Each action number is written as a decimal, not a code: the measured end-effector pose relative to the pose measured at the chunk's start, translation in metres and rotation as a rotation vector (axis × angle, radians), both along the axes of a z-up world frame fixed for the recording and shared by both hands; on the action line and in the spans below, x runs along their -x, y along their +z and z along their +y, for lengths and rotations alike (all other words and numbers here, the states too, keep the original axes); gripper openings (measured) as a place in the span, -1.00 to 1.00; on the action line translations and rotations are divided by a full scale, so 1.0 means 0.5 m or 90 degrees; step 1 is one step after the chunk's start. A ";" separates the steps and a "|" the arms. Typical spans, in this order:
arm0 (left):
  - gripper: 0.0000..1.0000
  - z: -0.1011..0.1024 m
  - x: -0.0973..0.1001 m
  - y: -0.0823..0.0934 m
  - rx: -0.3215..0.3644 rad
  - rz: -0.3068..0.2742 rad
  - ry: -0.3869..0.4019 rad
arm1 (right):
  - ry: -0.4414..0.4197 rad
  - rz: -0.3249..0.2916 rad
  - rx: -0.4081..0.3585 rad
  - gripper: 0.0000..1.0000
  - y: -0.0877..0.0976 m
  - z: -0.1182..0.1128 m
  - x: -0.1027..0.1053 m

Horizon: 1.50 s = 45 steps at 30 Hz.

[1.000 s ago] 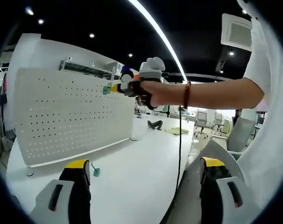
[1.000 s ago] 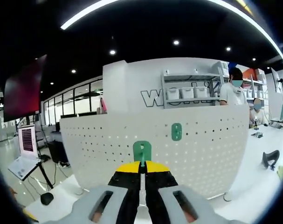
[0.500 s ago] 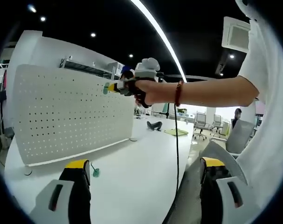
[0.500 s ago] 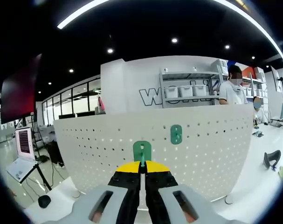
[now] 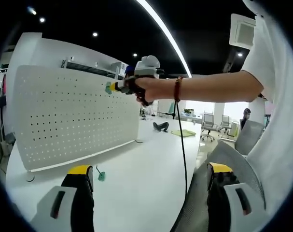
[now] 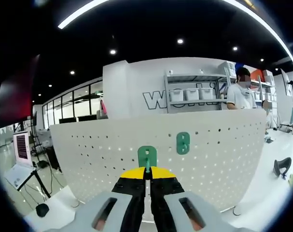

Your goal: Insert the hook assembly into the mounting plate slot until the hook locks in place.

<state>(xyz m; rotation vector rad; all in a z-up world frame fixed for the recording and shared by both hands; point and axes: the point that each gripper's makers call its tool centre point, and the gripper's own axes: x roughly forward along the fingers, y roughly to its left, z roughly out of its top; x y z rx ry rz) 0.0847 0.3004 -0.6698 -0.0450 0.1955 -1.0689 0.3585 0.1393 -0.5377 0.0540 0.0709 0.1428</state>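
A white perforated mounting plate (image 5: 74, 116) stands upright on the white table (image 5: 146, 164). In the right gripper view, my right gripper (image 6: 147, 170) is shut on a green hook (image 6: 147, 157), held just in front of the plate (image 6: 112, 159). A second green hook (image 6: 183, 143) hangs on the plate to the right. In the left gripper view, a hand holds the right gripper (image 5: 132, 85) near the plate's top edge, its hook (image 5: 108, 88) at the tip. A third green hook (image 5: 100, 175) lies on the table. My left gripper (image 5: 149, 169) is open and holds nothing.
Behind the plate stand a person (image 6: 242, 94) and a shelf with white bins (image 6: 194, 94). A black object (image 6: 281, 166) lies on the table at right. A laptop on a stand (image 6: 20, 159) is at left. A cable (image 5: 182, 145) hangs from the right gripper; office chairs (image 5: 226, 128) sit beyond.
The right gripper with its hook has moved closer to the plate and a little left along it. The left gripper has stayed open and low over the table.
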 end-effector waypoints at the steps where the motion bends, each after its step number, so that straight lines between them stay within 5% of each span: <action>1: 1.00 0.000 0.000 0.000 -0.001 -0.002 -0.001 | 0.000 -0.001 -0.002 -0.99 0.002 0.000 -0.004; 45: 0.97 0.016 -0.017 -0.019 -0.015 0.009 0.010 | -0.027 0.014 0.011 -0.99 0.021 -0.019 -0.106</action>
